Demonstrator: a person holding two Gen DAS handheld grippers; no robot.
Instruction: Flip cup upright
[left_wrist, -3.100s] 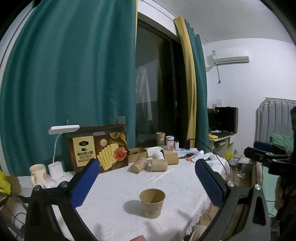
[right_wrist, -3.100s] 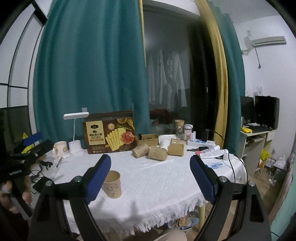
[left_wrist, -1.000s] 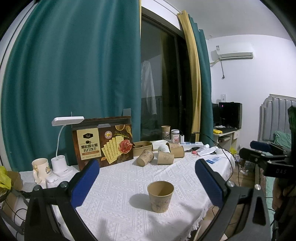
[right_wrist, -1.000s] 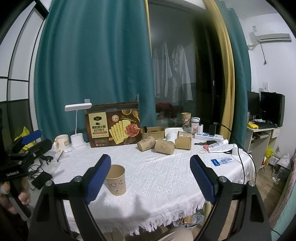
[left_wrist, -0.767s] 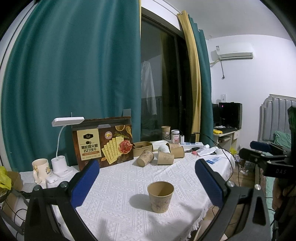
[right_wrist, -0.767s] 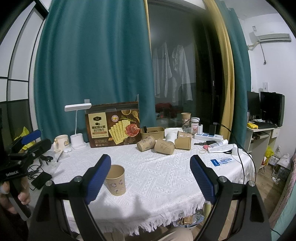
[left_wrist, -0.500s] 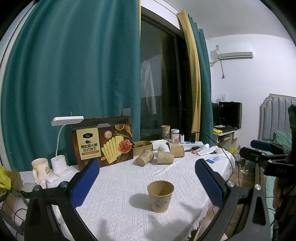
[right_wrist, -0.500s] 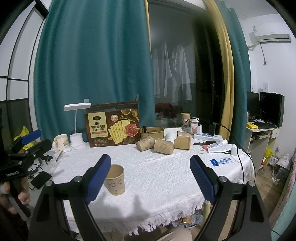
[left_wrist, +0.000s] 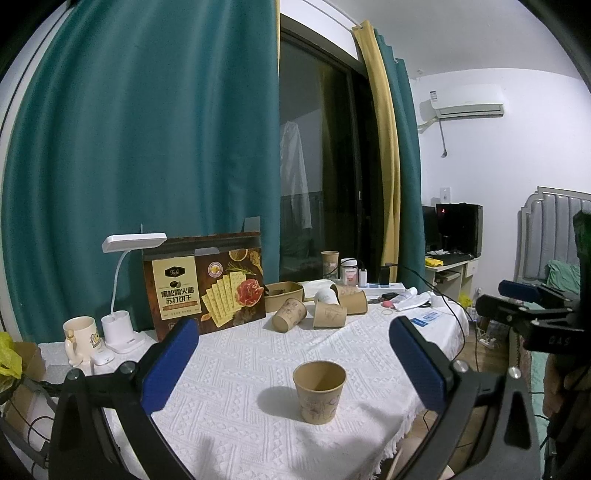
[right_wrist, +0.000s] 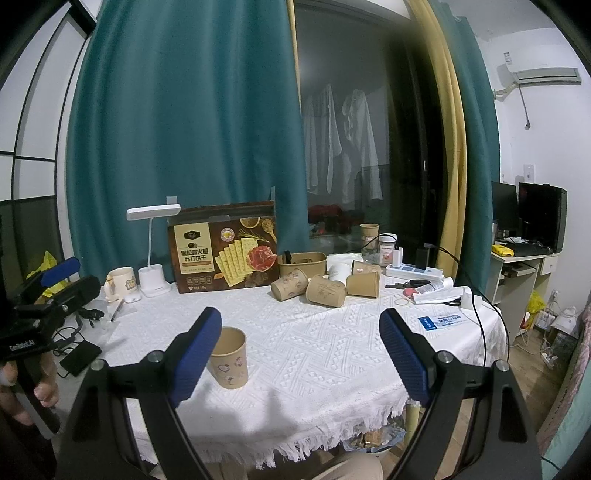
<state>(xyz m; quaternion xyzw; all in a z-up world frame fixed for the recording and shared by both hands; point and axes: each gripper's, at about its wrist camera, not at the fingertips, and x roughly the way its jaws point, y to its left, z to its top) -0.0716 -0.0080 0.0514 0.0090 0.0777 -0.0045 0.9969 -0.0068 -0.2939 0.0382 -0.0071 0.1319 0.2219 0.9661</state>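
Since the brown paper cup (left_wrist: 320, 391) stands upright at six o'clock on the desk (left_wrist: 240, 365), we judge it done; both hand-held grippers, left (left_wrist: 291, 363) and right (right_wrist: 301, 350), gape released.

Hidden and cut-off parts

In the right wrist view a blue pad covers the upright cup's (right_wrist: 229, 358) left side; the tabletop's (right_wrist: 332, 369) near edge hides behind gripper frames.

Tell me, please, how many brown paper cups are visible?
5: upright cup near the front edge; three lying cups beside the cracker box; back cup upright; others may be hidden.
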